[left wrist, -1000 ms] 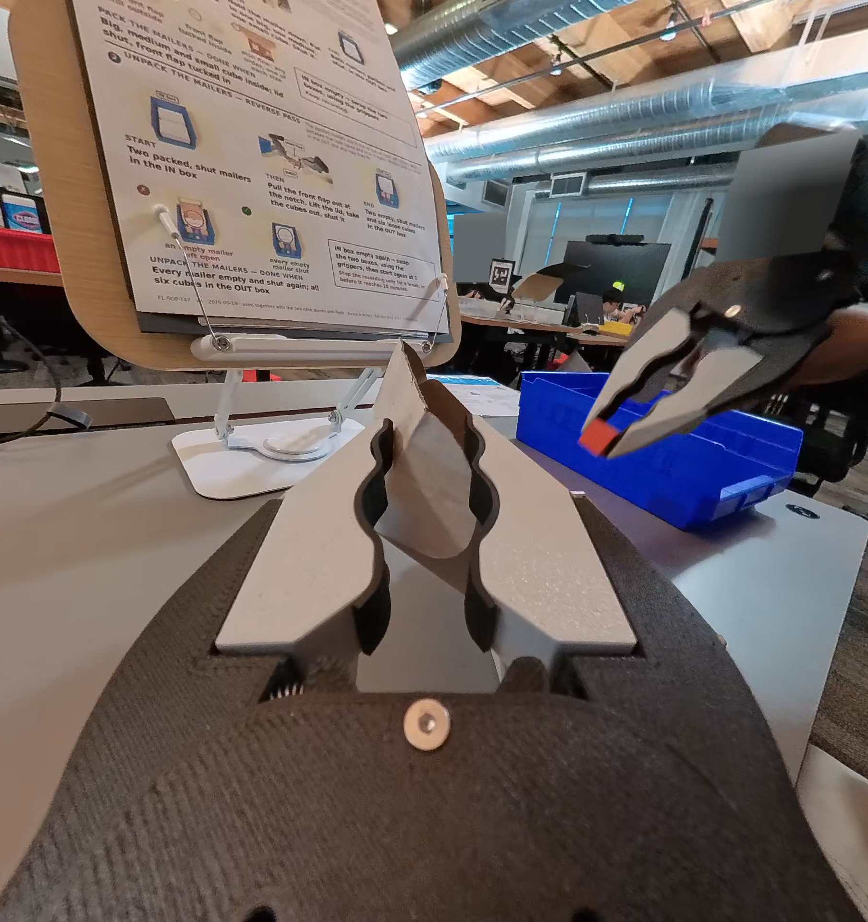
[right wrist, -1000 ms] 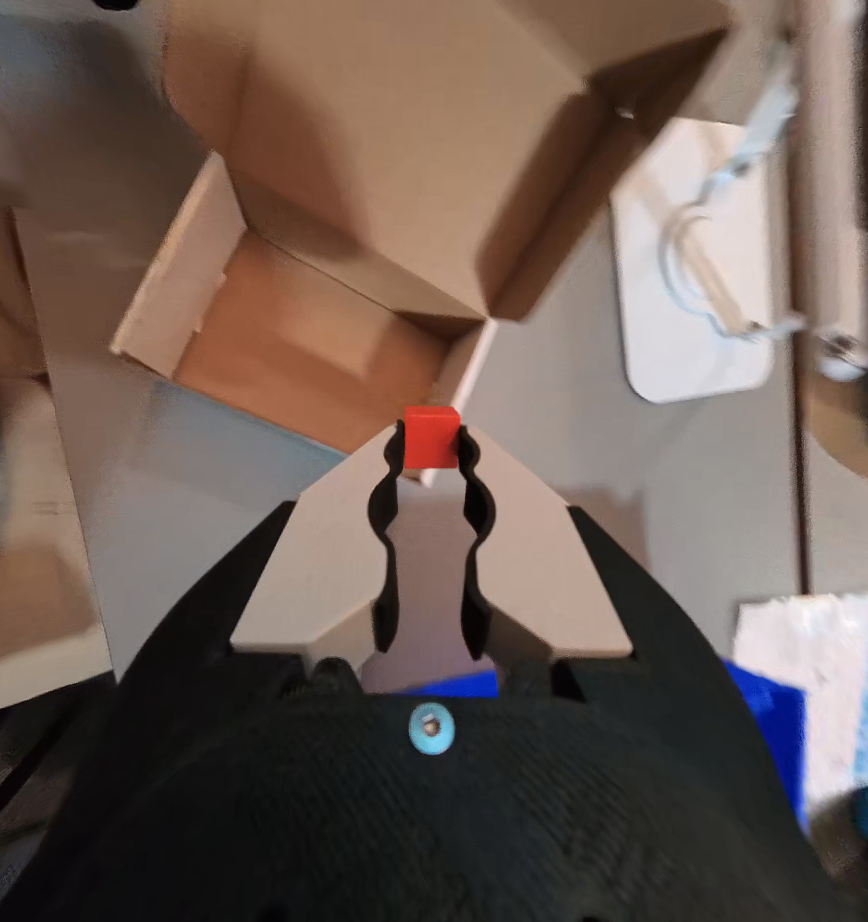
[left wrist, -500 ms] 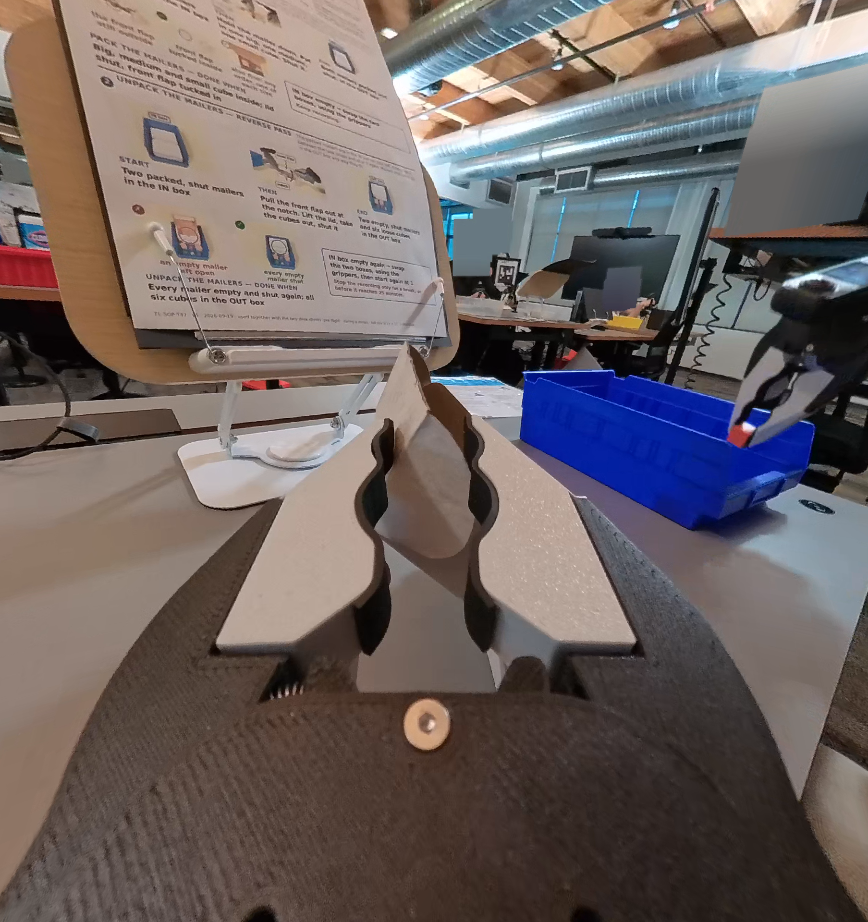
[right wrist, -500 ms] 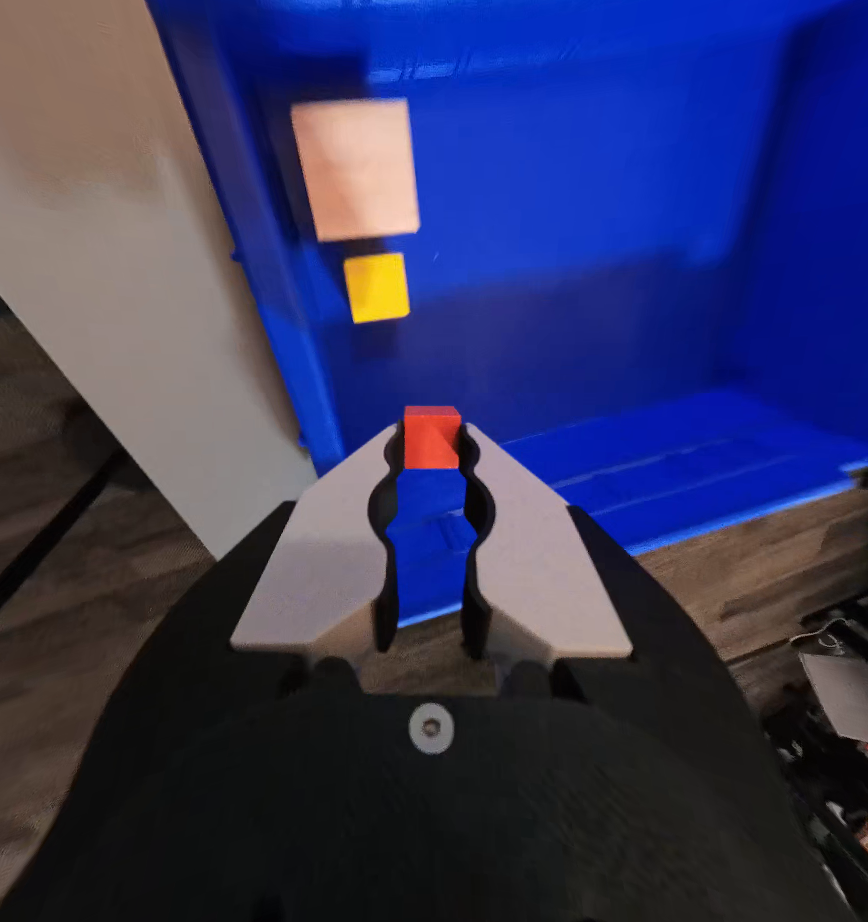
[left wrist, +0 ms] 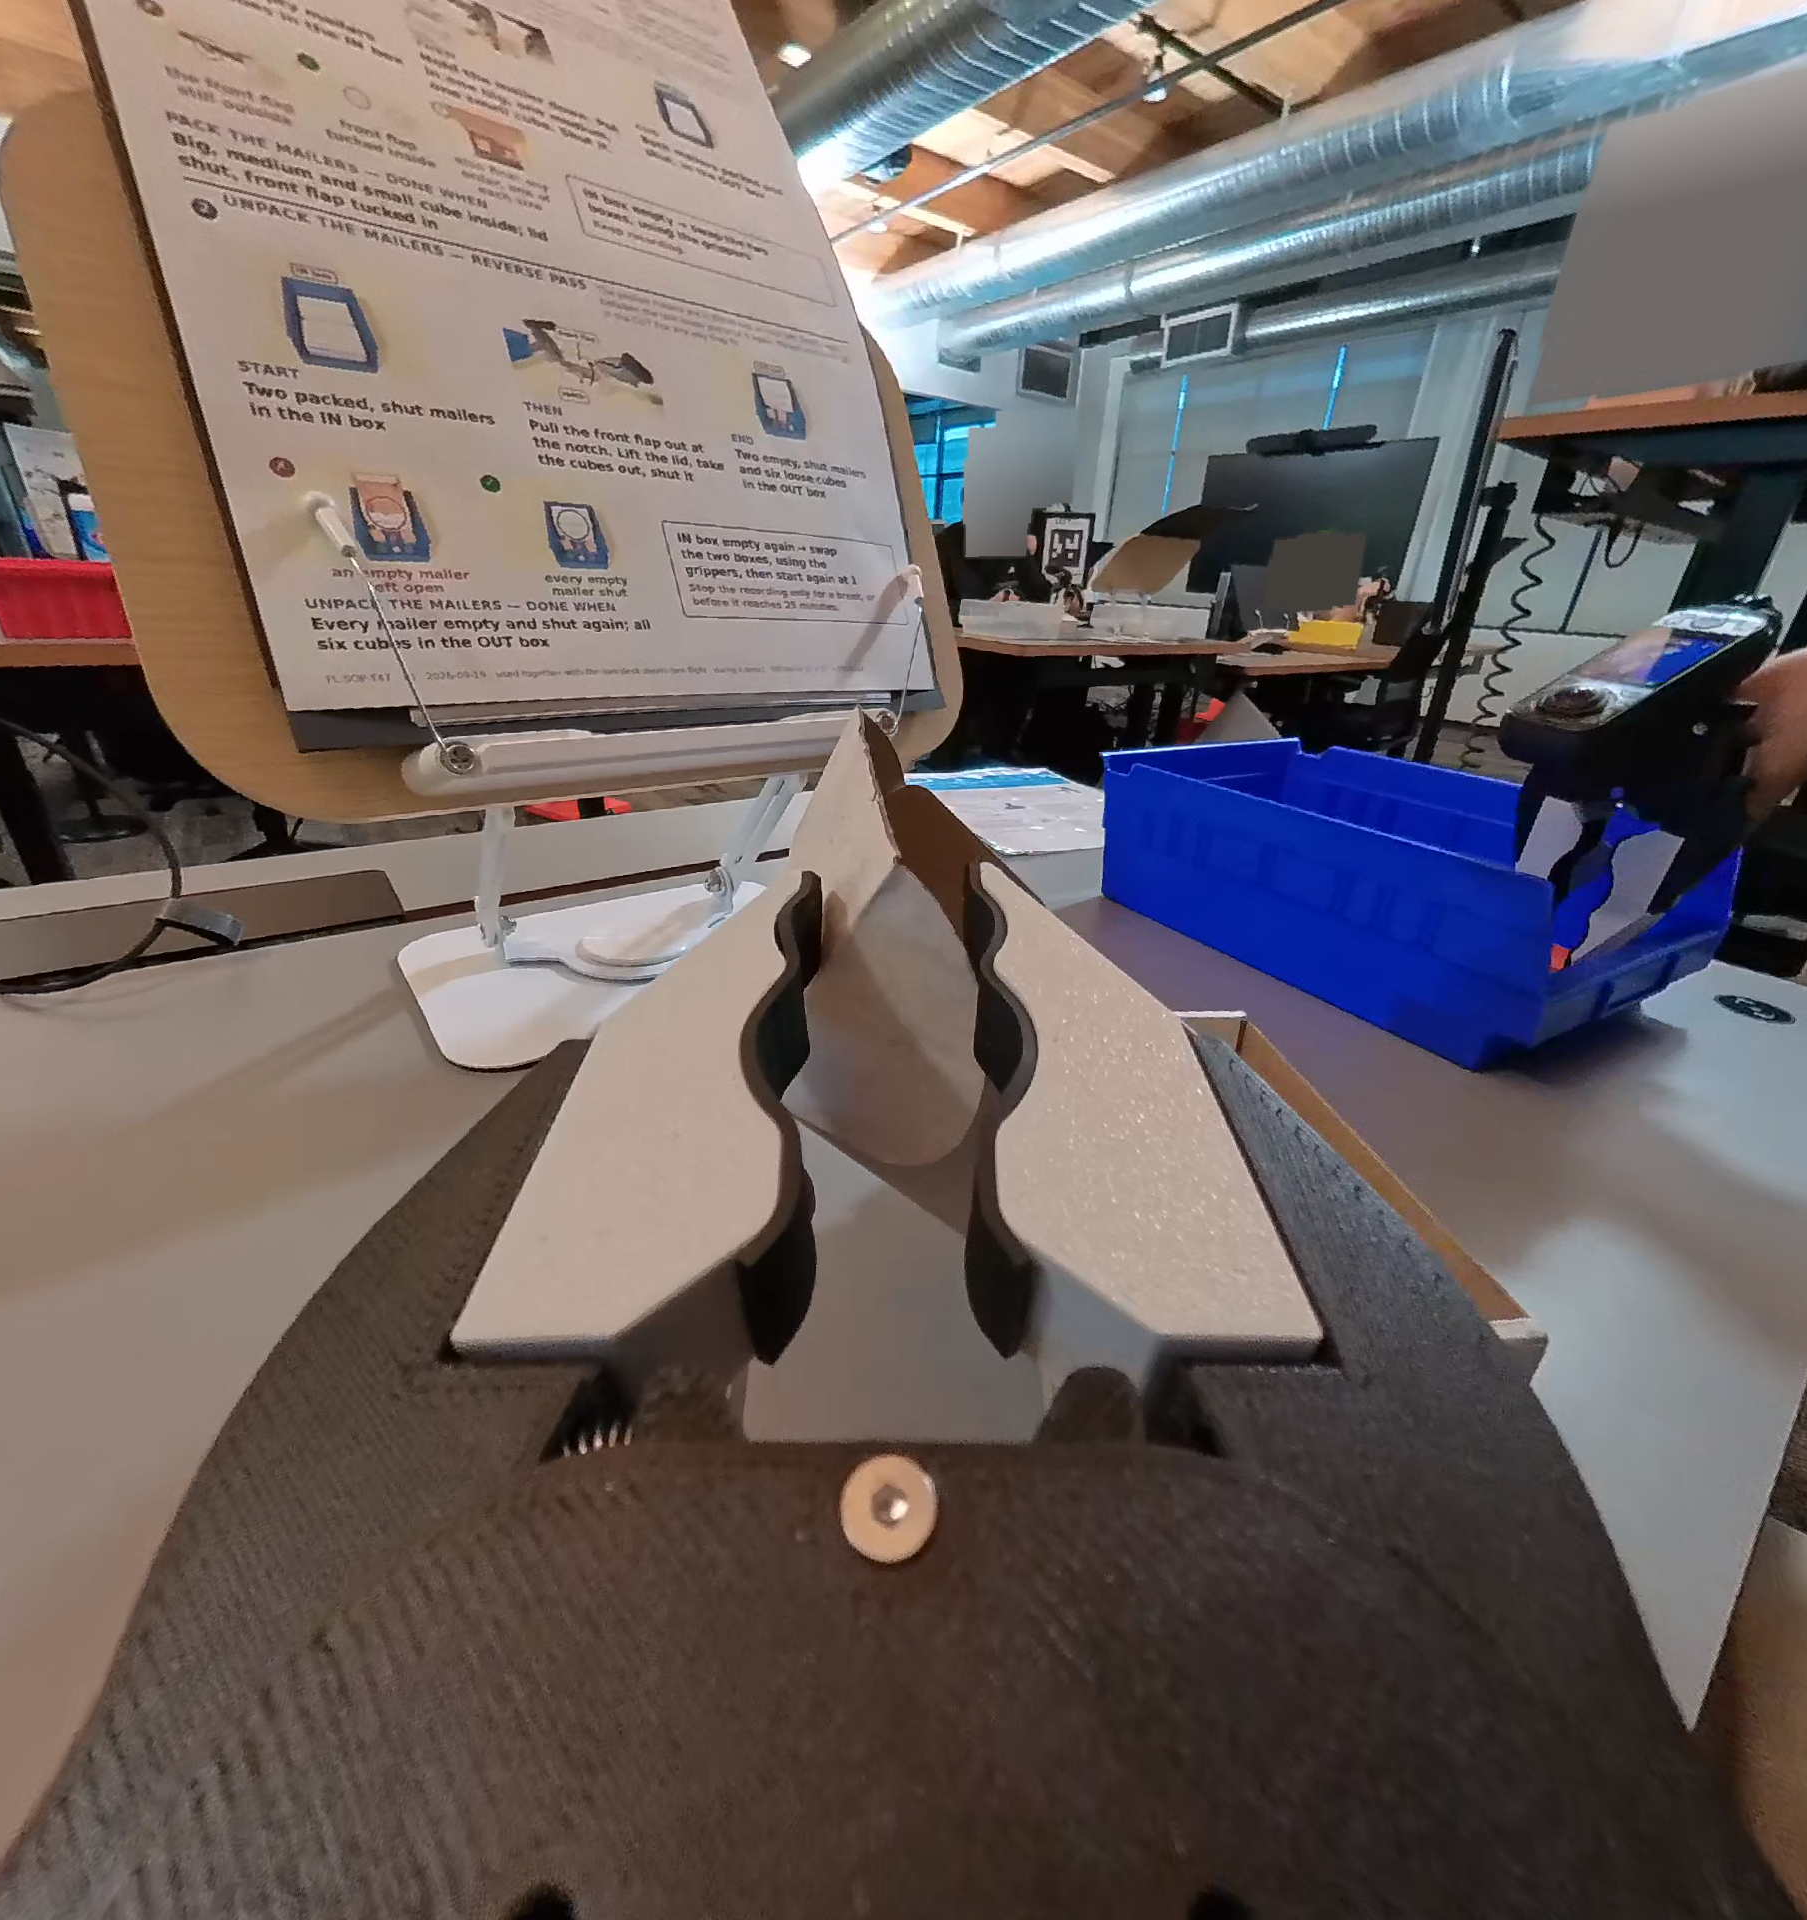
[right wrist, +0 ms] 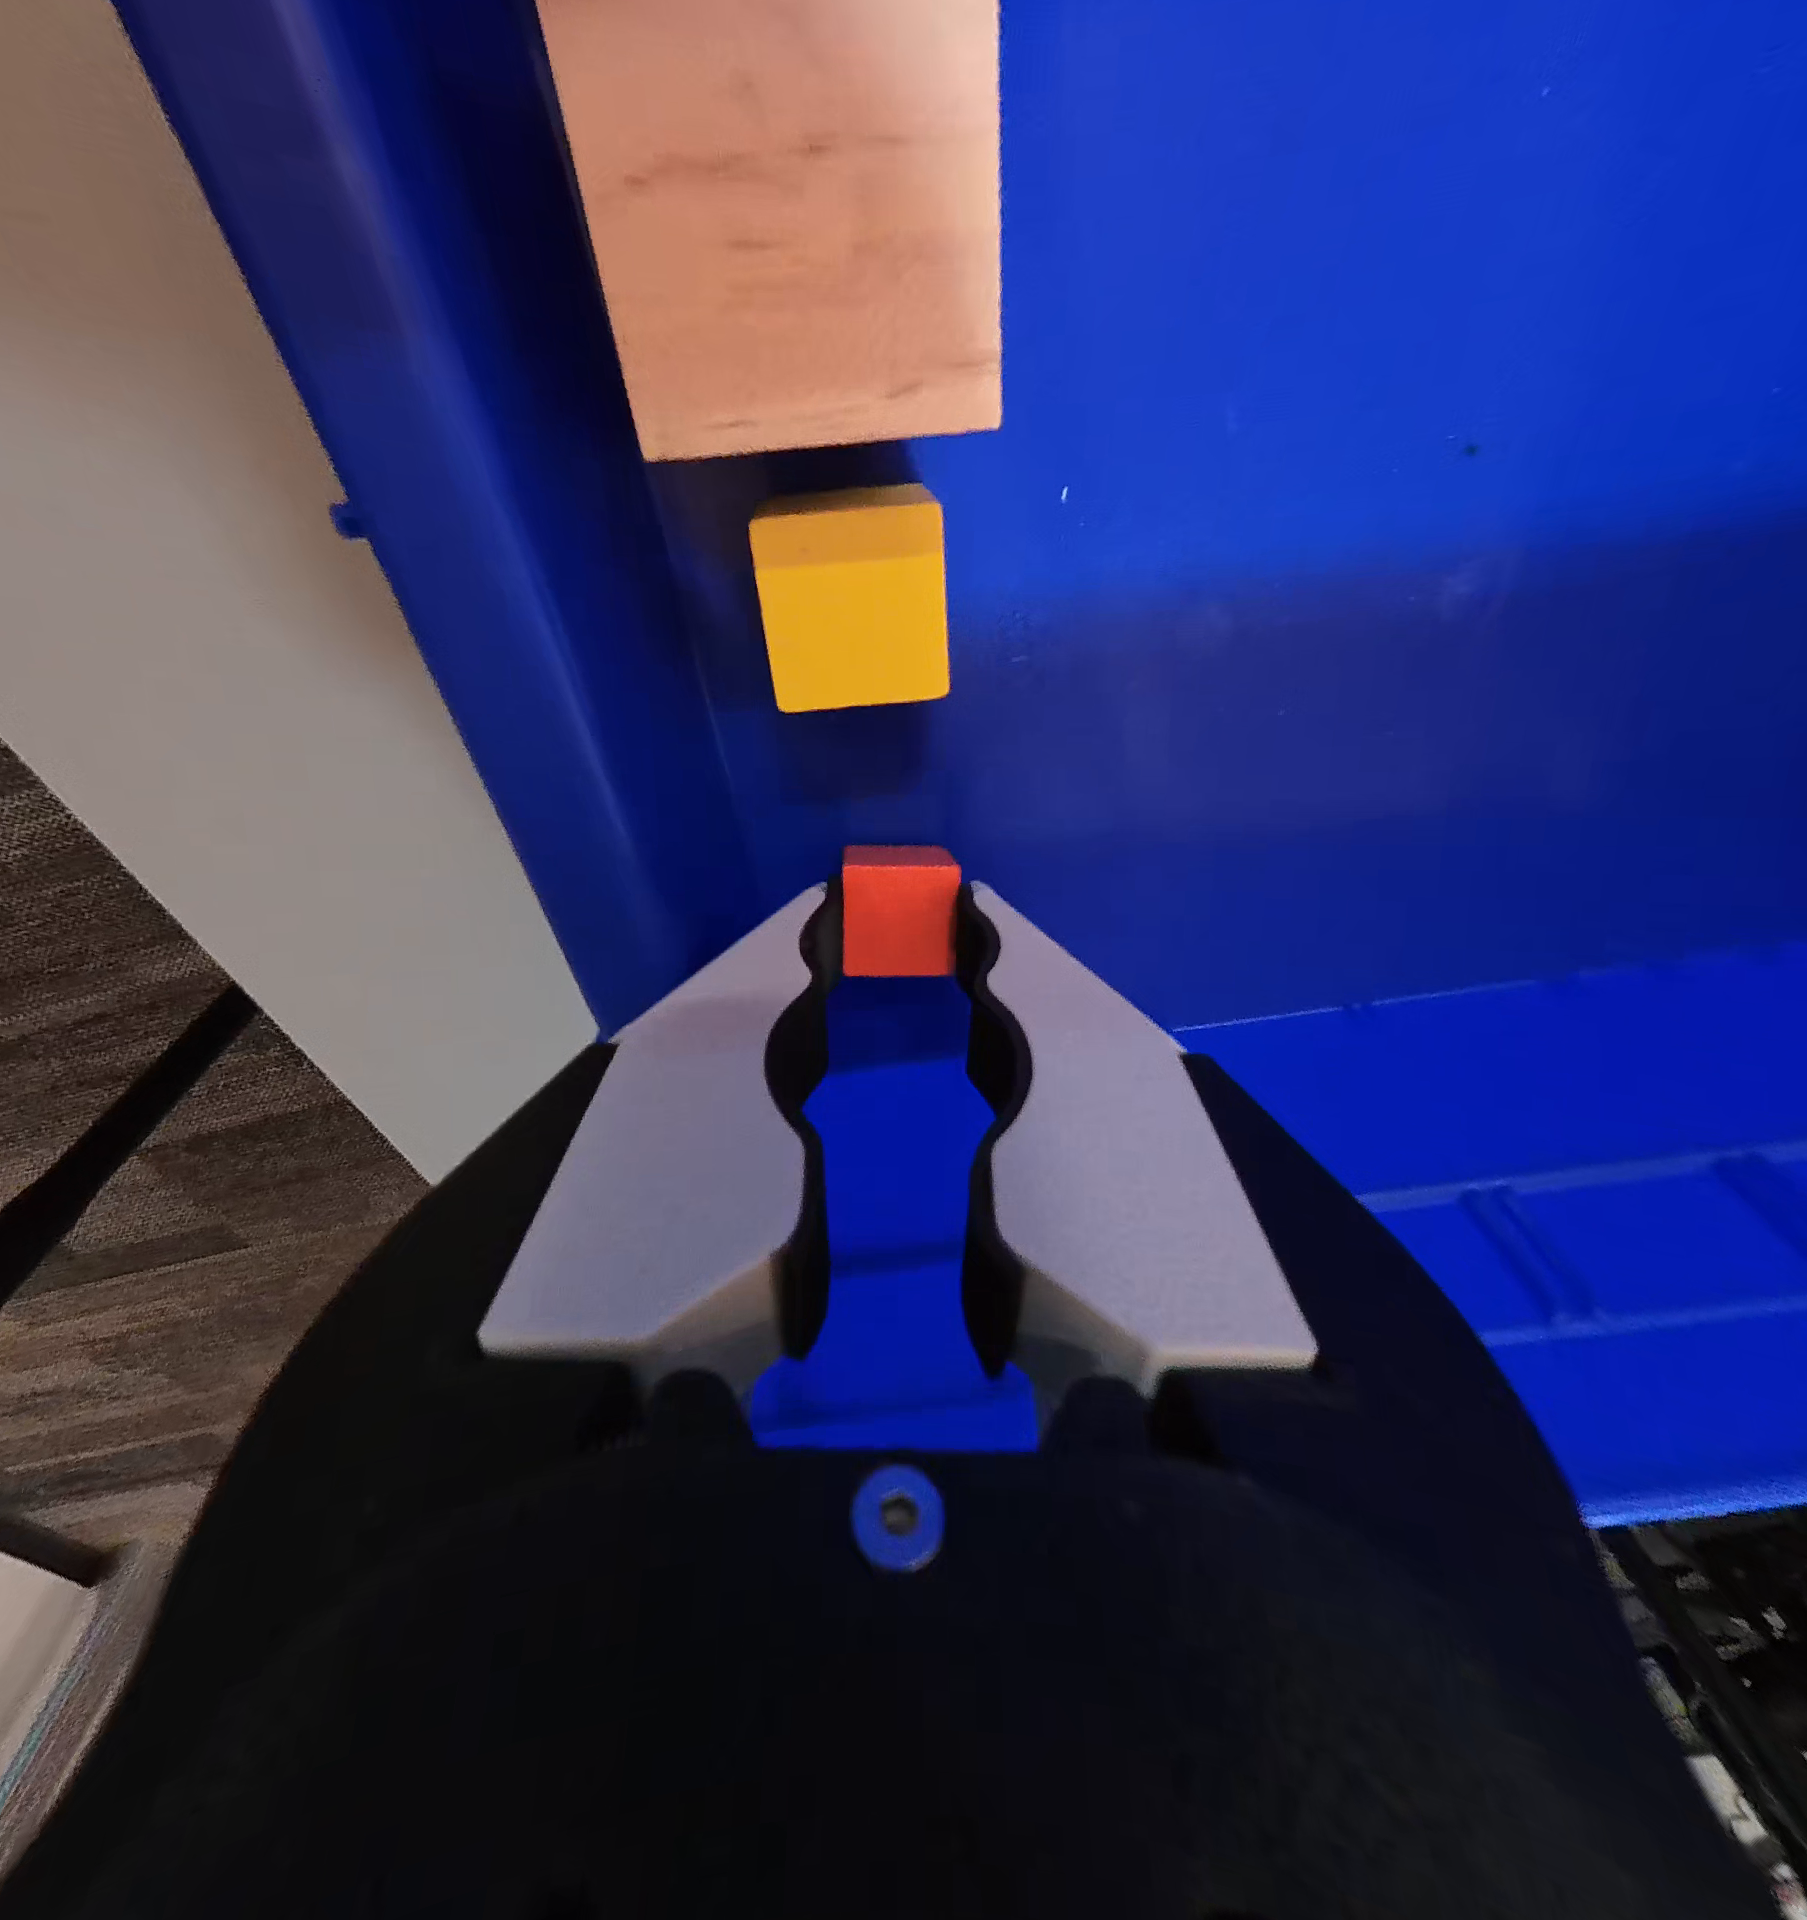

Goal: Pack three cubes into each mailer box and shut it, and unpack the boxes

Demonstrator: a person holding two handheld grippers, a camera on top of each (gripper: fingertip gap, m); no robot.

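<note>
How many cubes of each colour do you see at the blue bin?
Red cube: 1, held in the right tool
Yellow cube: 1, in the blue bin
Plain wooden cube: 1, in the bin
Total: 3

**Bright, even office light; wide-angle bend at the edges**

Daylight from far windows point(left wrist: 1283, 436) and ceiling lamps fills the room, and the pale bench point(left wrist: 182, 1122) shows only soft shadows. Straight lines bow near the borders of the left wrist view. In the right wrist view the blue bin point(right wrist: 1398, 520) is richly saturated, with a darker shadow band across its floor. The wooden cube point(right wrist: 795, 229) at the top looks soft; the yellow cube point(right wrist: 852, 613) is sharp.
</note>
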